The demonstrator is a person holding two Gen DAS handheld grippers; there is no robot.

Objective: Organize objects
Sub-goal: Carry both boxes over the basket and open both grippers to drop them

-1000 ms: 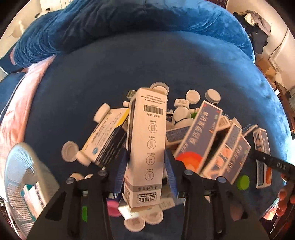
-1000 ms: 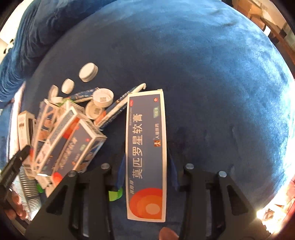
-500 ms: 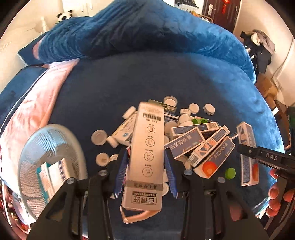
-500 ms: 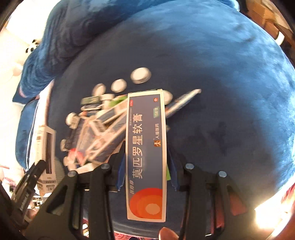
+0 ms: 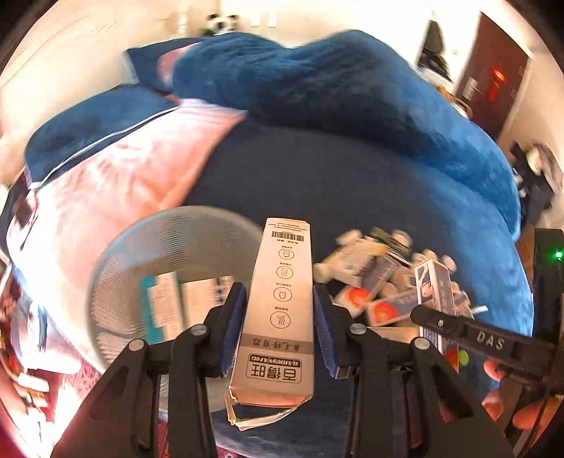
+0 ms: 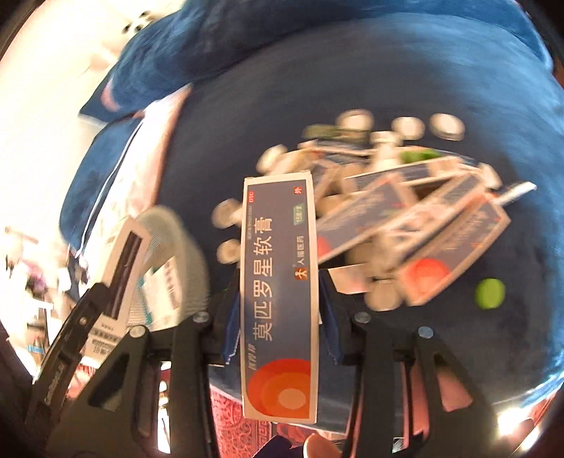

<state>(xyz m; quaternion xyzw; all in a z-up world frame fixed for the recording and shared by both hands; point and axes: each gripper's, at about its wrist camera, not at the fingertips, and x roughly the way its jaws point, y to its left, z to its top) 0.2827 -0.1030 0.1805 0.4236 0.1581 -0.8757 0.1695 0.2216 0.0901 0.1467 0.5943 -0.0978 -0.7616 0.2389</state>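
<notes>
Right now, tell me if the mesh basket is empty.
Not empty. Through the mesh basket wall, at least two boxes show inside; blur hides details.

A deep blue velvety bed cover (image 5: pixel 352 183) spreads across the bed, and a rumpled blue plush blanket (image 5: pixel 317 81) is heaped along its far side. To the left lies a pale pink quilt (image 5: pixel 116 176), with a dark blue pillow with white piping (image 5: pixel 84 130) beside it. A small black-and-white panda toy (image 5: pixel 221 24) sits against the cream wall (image 5: pixel 88 42) behind the bed. At the far right stands a dark brown door (image 5: pixel 493 74) bearing a red ornament (image 5: pixel 496 75). A red patterned rug (image 6: pixel 239 419) shows below the bed's edge.
</notes>
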